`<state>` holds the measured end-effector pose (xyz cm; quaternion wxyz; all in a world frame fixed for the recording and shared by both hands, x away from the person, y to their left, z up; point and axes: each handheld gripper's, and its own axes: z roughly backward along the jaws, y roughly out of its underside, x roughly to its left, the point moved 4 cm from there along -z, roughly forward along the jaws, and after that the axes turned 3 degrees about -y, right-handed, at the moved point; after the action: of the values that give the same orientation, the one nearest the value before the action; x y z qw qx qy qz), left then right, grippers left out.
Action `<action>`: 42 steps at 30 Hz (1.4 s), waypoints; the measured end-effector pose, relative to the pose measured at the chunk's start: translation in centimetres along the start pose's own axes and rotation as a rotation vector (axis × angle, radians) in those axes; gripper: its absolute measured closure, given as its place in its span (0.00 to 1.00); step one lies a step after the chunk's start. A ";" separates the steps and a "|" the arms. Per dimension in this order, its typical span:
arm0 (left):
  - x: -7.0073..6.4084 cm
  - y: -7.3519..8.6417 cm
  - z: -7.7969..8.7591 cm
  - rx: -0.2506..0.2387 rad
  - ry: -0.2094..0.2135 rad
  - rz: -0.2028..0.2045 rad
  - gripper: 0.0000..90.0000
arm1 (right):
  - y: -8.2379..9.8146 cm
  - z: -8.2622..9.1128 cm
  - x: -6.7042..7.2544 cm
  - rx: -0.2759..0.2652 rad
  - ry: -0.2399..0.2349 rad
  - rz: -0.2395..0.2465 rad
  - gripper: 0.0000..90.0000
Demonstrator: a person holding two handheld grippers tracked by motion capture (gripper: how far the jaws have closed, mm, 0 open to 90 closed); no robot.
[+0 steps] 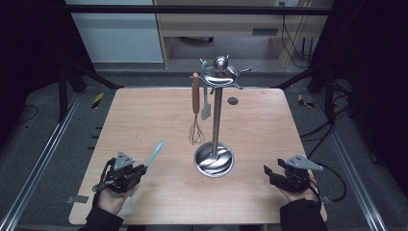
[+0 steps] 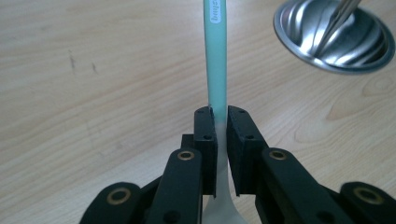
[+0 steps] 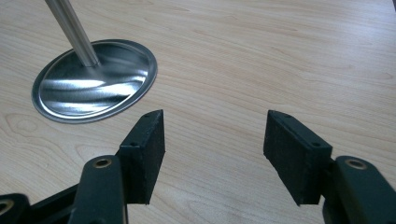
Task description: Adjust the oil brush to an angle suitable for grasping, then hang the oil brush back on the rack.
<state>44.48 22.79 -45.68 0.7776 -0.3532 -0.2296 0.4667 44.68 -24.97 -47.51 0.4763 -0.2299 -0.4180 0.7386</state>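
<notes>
1. Teal-handled utensil [image 1: 155,153] is in my left gripper [image 1: 139,171], at roughly 8 o'clock on the table [image 1: 144,110]; handle sticks out of the jaws toward 1 o'clock and points at the stand base [image 1: 214,159]
2. Left gripper view: both pads clamped on the utensil [image 2: 217,70] where the teal handle turns white, handle runs straight out past the jaw tips, white part trails back under the gripper; working end not readable
3. I see wood grain below the handle with no contact visible, so it looks lifted off the table
4. Right gripper [image 1: 272,172] is at about 4 o'clock near the table's front right corner, jaws spread wide with nothing between them, bare wood in the gap
5. Steel stand [image 1: 217,115] is upright at table centre; round base lies at 10 o'clock from my right gripper in its own view [image 3: 95,84]
6. Hanging from the stand's top ring: whisk [image 1: 196,113] with a brown handle, and a small grey spatula [image 1: 206,108] just beside it
7. Small dark disc [image 1: 233,100] on the table at 1 o'clock from the pole
</notes>
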 end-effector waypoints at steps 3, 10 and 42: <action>0.1 -0.5 0.7 -0.049 -0.006 0.021 0.91 | 0.0 0.0 0.0 0.001 0.000 0.001 0.43; 0.2 -1.5 2.3 -0.144 -0.018 0.045 0.91 | 0.0 -0.1 -0.1 0.001 0.003 0.007 0.43; -2.7 -5.6 9.5 -0.471 0.020 0.015 0.91 | 0.2 -0.2 -0.4 0.006 0.007 0.004 0.42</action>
<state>39.91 21.78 -35.33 0.6726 -0.5310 -0.3220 0.4025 44.91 -25.30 -47.80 0.4770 -0.2322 -0.4136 0.7399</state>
